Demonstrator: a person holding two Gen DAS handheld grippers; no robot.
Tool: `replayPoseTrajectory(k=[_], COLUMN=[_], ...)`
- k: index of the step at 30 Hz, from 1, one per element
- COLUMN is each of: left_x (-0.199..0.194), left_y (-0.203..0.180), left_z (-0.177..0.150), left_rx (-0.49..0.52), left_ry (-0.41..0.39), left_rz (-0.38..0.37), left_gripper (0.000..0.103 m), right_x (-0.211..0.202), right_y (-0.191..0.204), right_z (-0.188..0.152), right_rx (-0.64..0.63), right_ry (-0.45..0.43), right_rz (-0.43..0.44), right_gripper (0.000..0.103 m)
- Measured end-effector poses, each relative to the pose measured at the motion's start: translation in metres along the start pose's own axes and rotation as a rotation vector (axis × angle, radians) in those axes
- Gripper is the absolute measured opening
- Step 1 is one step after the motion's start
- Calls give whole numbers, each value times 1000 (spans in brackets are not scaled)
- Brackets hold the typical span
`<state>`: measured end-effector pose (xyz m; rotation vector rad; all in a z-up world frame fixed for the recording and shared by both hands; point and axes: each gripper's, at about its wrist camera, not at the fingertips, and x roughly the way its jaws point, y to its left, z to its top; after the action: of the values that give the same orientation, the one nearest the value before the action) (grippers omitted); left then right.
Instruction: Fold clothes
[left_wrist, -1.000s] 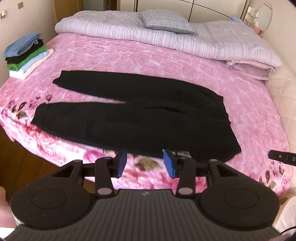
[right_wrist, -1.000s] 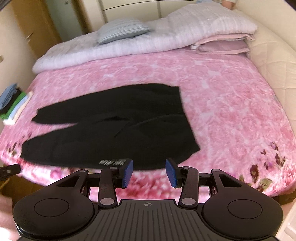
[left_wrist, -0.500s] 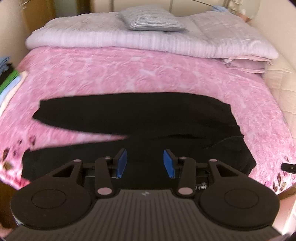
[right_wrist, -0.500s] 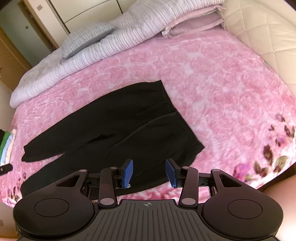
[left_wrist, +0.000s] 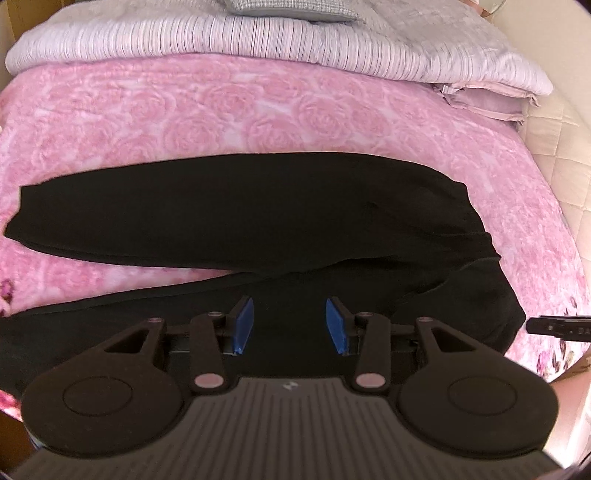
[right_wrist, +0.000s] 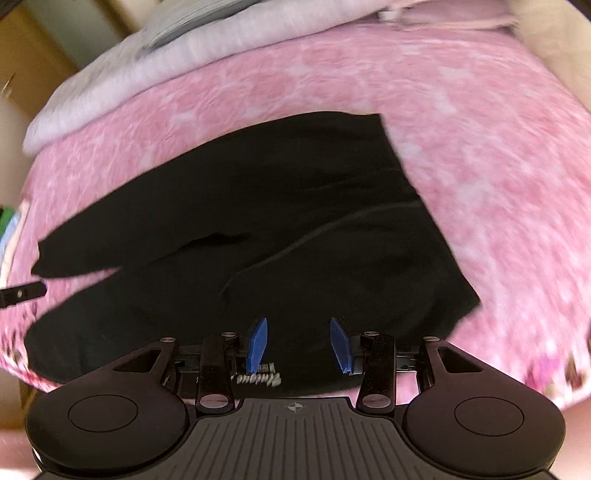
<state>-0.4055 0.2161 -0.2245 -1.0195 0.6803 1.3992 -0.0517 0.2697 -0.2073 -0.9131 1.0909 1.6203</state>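
Note:
Black trousers (left_wrist: 258, 214) lie flat on the pink rose bedspread (left_wrist: 258, 114), legs pointing left, waist to the right. My left gripper (left_wrist: 290, 325) is open and empty, hovering over the near leg. My right gripper (right_wrist: 298, 345) is open and empty over the near edge of the trousers (right_wrist: 277, 221), close to a white printed label (right_wrist: 258, 379) and the waist end. The right gripper's tip shows at the right edge of the left wrist view (left_wrist: 557, 326); the left gripper's tip shows at the left edge of the right wrist view (right_wrist: 22, 293).
A folded lilac striped duvet (left_wrist: 295, 40) and a grey pillow (left_wrist: 295, 7) lie along the far side of the bed. A cream quilted bed surround (left_wrist: 561, 147) curves on the right. A bit of a clothes stack (right_wrist: 7, 221) shows at far left.
Both grippers have moved forward and down over the trousers, which now fill more of each view. Both stay open. The trousers have not moved.

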Motion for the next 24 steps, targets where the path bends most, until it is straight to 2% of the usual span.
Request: replayPoseTrajectory(k=[5,11,18,24], left_x=[40,98,148,185], left_y=[2,1,-13,-16], left_z=[8,29,72,105], left_rx=[1,32,206,345], left_ry=[-24,-33,-48,-56], left_rz=[11,48,66,60], left_gripper=[39,39,38,38], right_x=[55,106,134,159], right_y=[-1,-22,-56,-62], right_z=[25,59,117,167], right_rx=[-133,-299,-429,-537], right_ry=[33,57,28,-19], right_rz=[42,25,38,26], right_gripper=[43,43,43,43])
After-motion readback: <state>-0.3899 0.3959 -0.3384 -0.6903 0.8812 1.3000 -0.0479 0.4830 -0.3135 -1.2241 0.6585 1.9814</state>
